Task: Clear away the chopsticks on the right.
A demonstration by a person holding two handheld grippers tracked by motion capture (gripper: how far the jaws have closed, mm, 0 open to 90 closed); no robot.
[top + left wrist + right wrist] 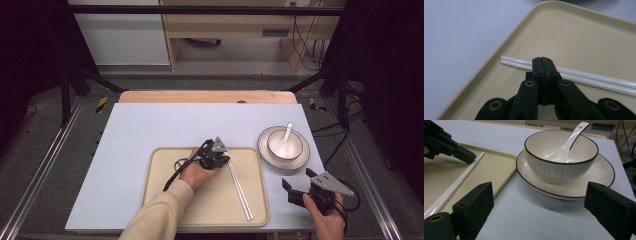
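Two white chopsticks (240,192) lie side by side on the right half of a beige tray (165,200). My left gripper (226,161) is shut at their far end, its tips low over the tray. In the left gripper view the jaws of the left gripper (544,61) are pressed together with the chopsticks (586,77) running crosswise just past the tips, nothing between them. My right gripper (298,178) is open, off the tray's right side. The right gripper (539,192) faces a white bowl (559,167) that holds a white spoon (566,145) and stands on a plate (599,175).
The tray and the plate (265,150) rest on a pale blue tabletop (150,125), the plate just off the tray's upper right corner. The left gripper (465,155) shows at the right gripper view's upper left, by the chopsticks (456,182). Dark frame rails flank the table.
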